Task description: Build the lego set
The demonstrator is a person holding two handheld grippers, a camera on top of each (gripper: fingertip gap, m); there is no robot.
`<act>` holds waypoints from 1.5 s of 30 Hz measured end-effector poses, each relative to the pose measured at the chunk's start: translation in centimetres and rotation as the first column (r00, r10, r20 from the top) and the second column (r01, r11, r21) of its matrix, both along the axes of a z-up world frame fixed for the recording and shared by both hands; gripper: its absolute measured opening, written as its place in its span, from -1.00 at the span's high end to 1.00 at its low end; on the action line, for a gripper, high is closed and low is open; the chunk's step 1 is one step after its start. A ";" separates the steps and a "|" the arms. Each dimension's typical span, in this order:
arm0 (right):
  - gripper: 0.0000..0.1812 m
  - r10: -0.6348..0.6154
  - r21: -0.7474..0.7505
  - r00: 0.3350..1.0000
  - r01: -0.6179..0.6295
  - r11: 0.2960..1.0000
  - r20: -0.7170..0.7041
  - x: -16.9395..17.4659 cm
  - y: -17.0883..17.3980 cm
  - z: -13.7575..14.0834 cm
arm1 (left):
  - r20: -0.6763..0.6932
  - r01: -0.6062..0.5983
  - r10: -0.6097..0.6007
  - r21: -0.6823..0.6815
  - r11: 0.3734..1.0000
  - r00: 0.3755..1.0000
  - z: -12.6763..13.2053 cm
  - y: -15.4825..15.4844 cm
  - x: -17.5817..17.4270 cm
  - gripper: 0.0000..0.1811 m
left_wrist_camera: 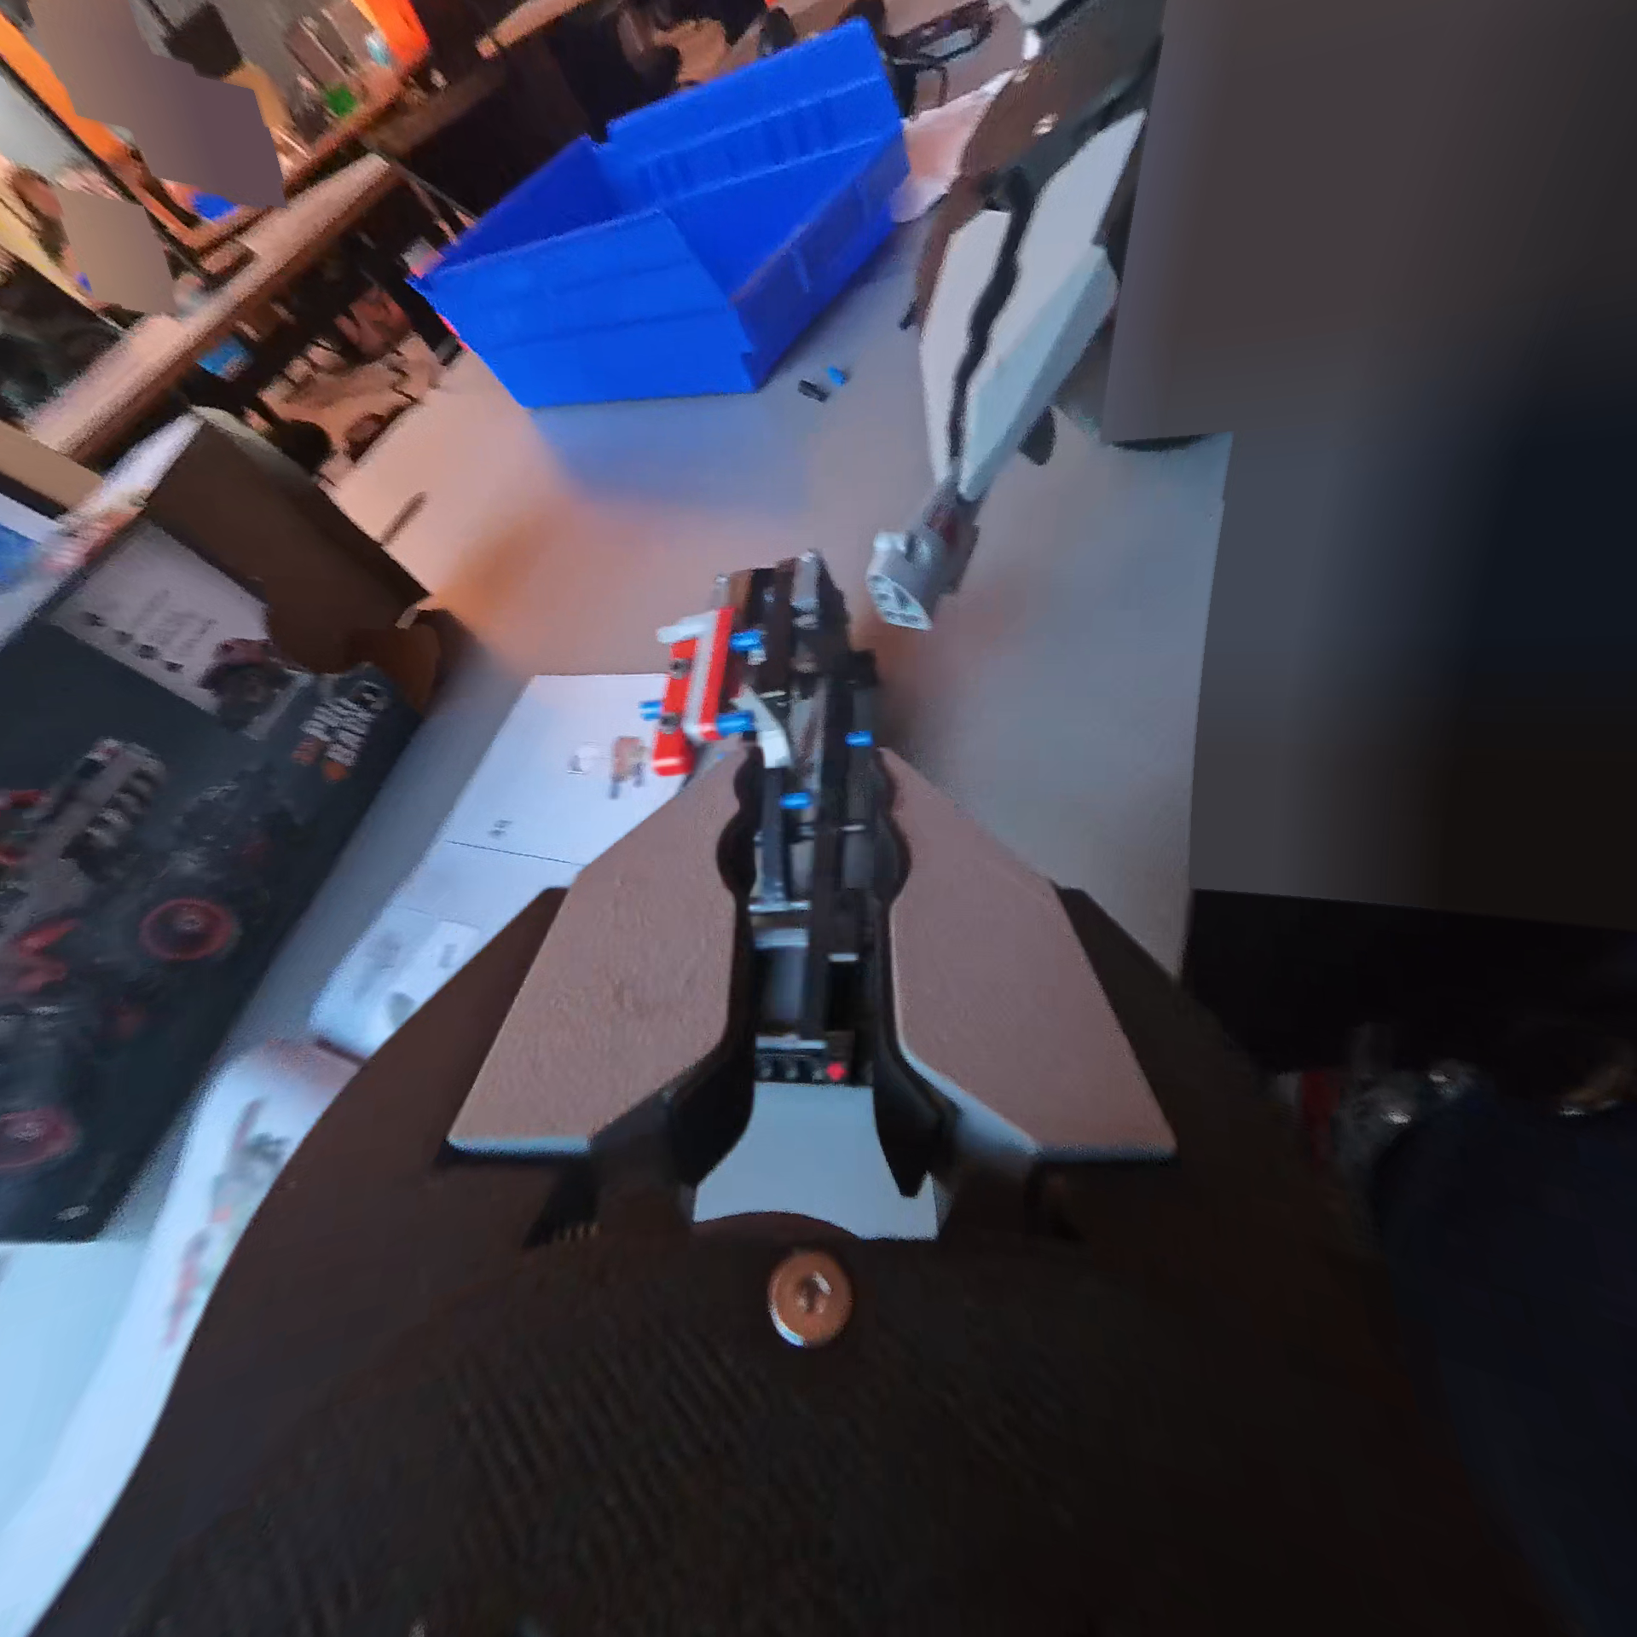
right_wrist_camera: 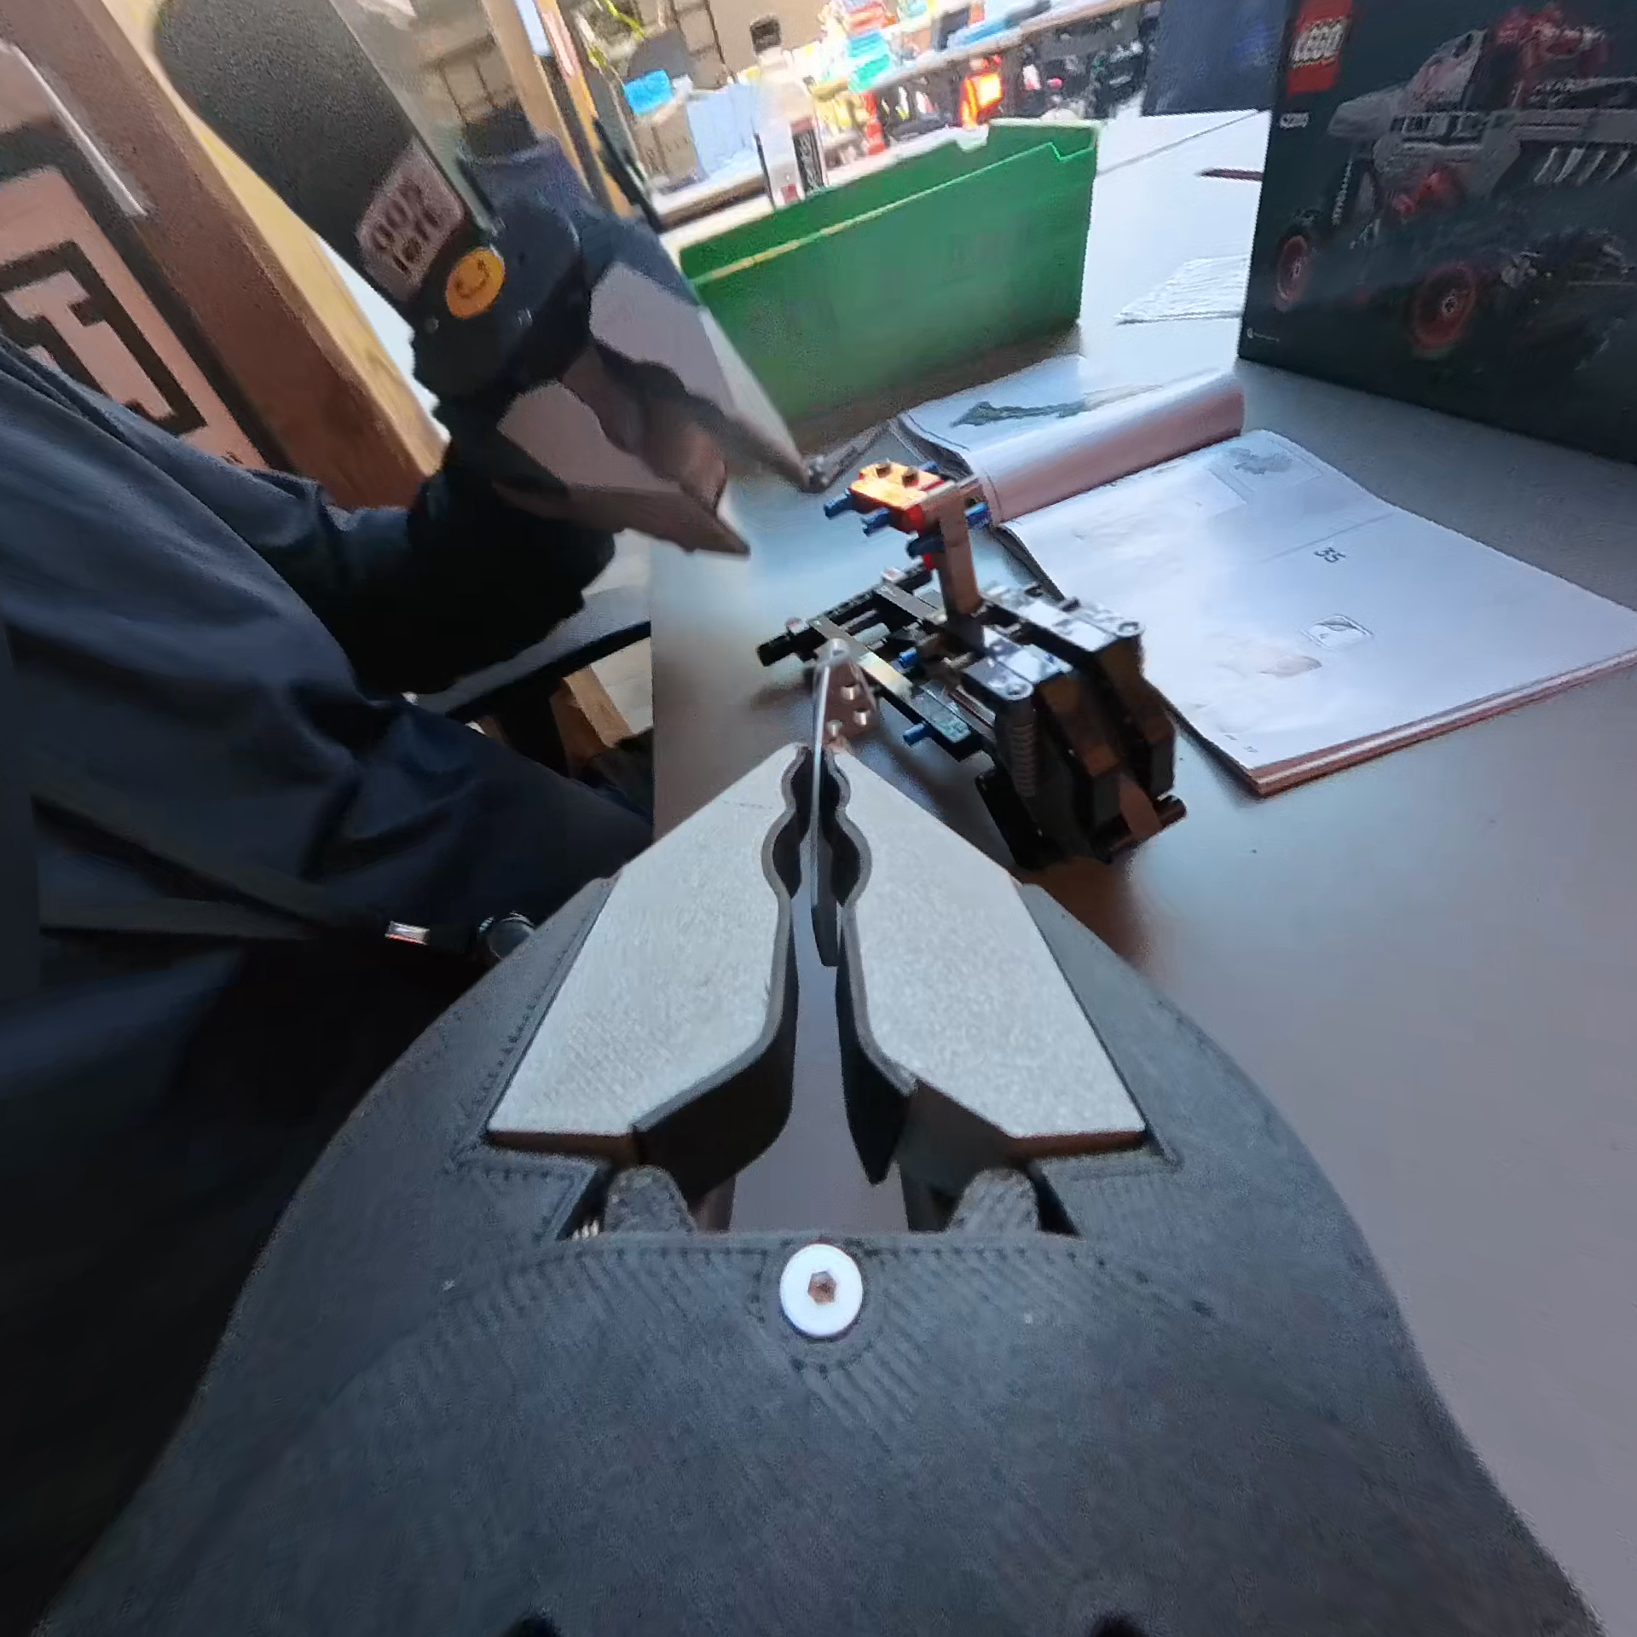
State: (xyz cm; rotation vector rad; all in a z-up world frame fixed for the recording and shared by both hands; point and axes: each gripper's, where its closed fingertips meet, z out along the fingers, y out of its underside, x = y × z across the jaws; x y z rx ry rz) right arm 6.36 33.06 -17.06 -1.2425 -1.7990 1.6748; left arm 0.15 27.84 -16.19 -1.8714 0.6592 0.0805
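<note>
The lego assembly, a black chassis with blue pins and a red block on a grey beam, rests on the grey table. My right gripper is shut on a thin curved grey piece, held just left of the chassis. My left gripper hovers above and behind the red end, apart from it, jaws parted and empty. In the left wrist view the assembly shows through the gap of the left gripper. The right gripper holds the grey piece beyond it.
An open instruction booklet lies right of the assembly, with the set's box behind it. A green bin stands at the back. A blue bin and small loose pieces lie beyond. The table edge and a dark sleeve are at left. Some 9 cm of space lies between my two pairs of fingers.
</note>
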 end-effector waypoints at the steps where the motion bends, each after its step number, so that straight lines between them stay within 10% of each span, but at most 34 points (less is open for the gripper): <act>1: 1.00 0.020 -0.035 1.000 -0.021 0.999 -0.015 0.0 -0.2 0.4 | 0.031 0.014 -0.013 -0.024 1.000 0.999 -0.3 0.0 0.6 0.79; 16: 1.00 0.154 -0.069 0.988 -0.156 0.985 -0.034 0.0 -5.0 1.0 | 0.290 0.145 -0.122 -0.063 0.987 0.949 -2.4 0.4 5.1 0.84; 23: 0.92 0.078 0.215 0.994 -0.060 0.975 -0.076 -0.2 -4.9 1.0 | 0.295 0.149 -0.124 -0.064 0.987 0.948 -2.4 0.4 5.1 0.85; 33: 0.78 -0.021 0.690 0.973 0.178 0.702 -0.230 -0.5 -5.4 0.5 | 0.315 0.165 -0.159 0.008 0.986 0.936 -0.6 -5.1 1.2 0.85; 45: 0.58 -0.413 0.499 0.844 0.535 0.682 -0.342 0.0 8.1 0.6 | 0.167 0.134 -0.175 0.230 0.964 0.970 0.9 -9.6 -8.3 0.85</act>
